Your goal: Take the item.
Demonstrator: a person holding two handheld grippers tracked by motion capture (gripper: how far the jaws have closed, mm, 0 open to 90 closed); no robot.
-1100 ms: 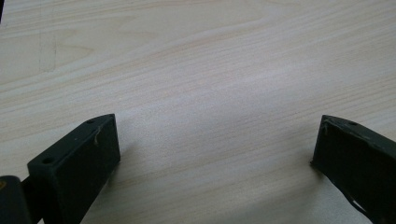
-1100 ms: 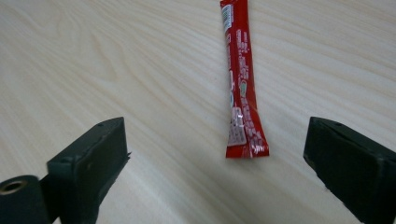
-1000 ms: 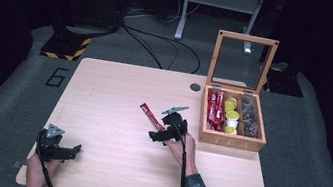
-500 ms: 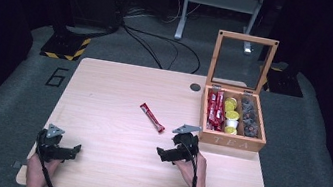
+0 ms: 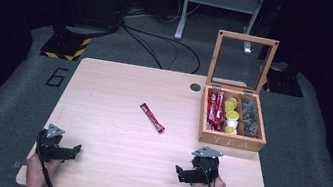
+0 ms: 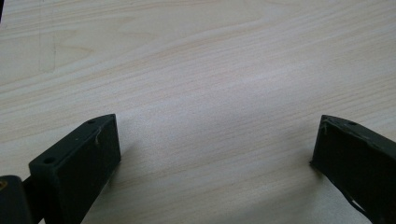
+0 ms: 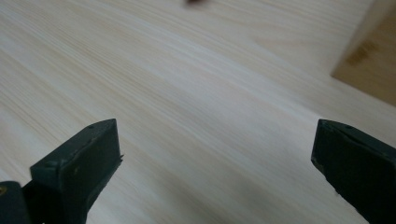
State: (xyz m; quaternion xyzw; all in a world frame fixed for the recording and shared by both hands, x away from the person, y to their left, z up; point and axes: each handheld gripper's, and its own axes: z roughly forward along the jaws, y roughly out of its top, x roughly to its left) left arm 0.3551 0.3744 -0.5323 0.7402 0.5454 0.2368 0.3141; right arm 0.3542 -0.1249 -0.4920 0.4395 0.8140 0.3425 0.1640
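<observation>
A red sachet (image 5: 152,117) lies flat near the middle of the wooden table (image 5: 112,135). To its right stands an open wooden tea box (image 5: 234,118) with red sachets, yellow pods and dark items in its compartments. My right gripper (image 5: 180,173) rests open near the front edge, in front of the box, with nothing between its jaws; a corner of the box (image 7: 369,60) shows in its own view. My left gripper (image 5: 75,150) sits open at the front left corner, over bare wood (image 6: 210,93).
The box lid (image 5: 244,60) stands upright at the back. A small dark round cap (image 5: 195,87) sits in the table's far edge. Cables and stands lie on the floor behind the table.
The right gripper let go of the red sachet, which now lies on the table, and drew back toward the front edge. The left gripper has stayed put.
</observation>
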